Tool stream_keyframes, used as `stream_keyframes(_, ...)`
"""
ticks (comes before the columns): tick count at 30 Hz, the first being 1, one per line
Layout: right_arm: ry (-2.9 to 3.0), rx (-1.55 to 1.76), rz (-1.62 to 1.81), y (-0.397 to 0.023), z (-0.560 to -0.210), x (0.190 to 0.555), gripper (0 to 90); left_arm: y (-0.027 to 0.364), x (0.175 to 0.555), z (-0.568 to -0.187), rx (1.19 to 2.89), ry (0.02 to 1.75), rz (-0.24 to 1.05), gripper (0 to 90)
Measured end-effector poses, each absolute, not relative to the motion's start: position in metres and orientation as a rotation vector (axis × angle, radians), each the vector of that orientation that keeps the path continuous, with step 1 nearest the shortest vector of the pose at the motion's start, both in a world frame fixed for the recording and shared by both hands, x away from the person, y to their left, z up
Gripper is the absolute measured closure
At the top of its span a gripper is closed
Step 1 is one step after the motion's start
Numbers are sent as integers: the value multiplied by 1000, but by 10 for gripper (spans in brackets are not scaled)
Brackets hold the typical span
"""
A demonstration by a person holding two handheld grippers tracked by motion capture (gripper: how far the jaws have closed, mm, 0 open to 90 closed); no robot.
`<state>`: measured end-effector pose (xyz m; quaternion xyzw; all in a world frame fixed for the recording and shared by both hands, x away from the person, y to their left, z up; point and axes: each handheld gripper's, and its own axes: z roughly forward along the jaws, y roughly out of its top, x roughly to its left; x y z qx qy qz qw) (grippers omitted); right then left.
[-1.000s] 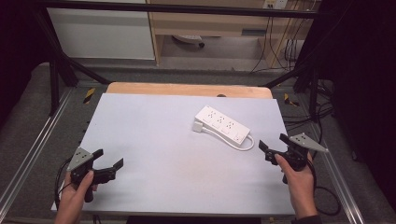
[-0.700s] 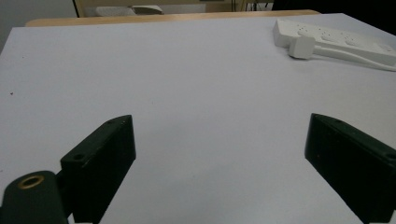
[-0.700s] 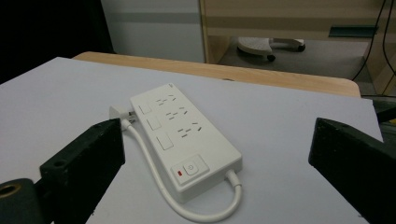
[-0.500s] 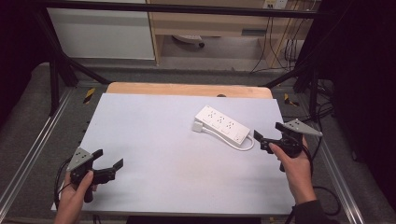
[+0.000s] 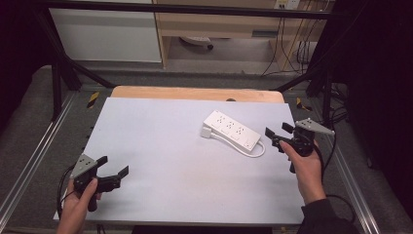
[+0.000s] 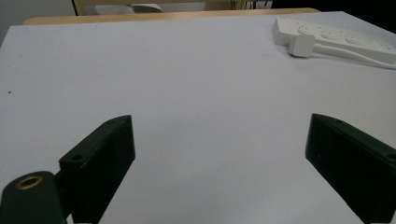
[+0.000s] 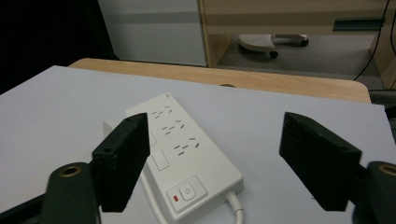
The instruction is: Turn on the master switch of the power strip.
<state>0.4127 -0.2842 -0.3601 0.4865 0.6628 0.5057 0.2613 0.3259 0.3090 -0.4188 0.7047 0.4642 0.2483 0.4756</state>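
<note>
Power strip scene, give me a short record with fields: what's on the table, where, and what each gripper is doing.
item: white power strip, lying flat and diagonal on the right half of the table
plug: white plug beside the strip's far end
left gripper: open, holding nothing, near front left corner
right gripper: open, jaws have just been closing, nothing between them, aimed at the strip's switch end
contact: none

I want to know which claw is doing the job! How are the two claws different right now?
The right claw sits just beside the white power strip, pointing at its switch end; the left claw rests far from it, near the table's front corner. The right claw's jaws have just been closing a little, with nothing between them; the left claw's stand wide. Both are black and hold nothing.
</note>
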Motion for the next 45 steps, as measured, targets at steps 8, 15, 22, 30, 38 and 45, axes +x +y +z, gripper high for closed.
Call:
stream_keyframes(8,1805,1300,1338,-280,-363,422,470,309,326,-419,1724,1133,606,83)
stream_keyframes(15,1819,1274,1317,-272,-364,429,614,309,326,-419,1726,1131,607,83)
stream_keyframes(22,1834,1234,1310,-265,-368,435,737,309,326,-419,1728,1130,606,83)
stream_keyframes(30,1830,1213,1308,-259,-373,444,837,309,326,-420,1727,1132,601,83)
stream_keyframes(38,1849,1217,1296,-254,-381,450,885,309,326,-420,1728,1132,603,83)
stream_keyframes(45,1856,1216,1288,-250,-387,454,900,309,326,-420,1726,1130,603,83)
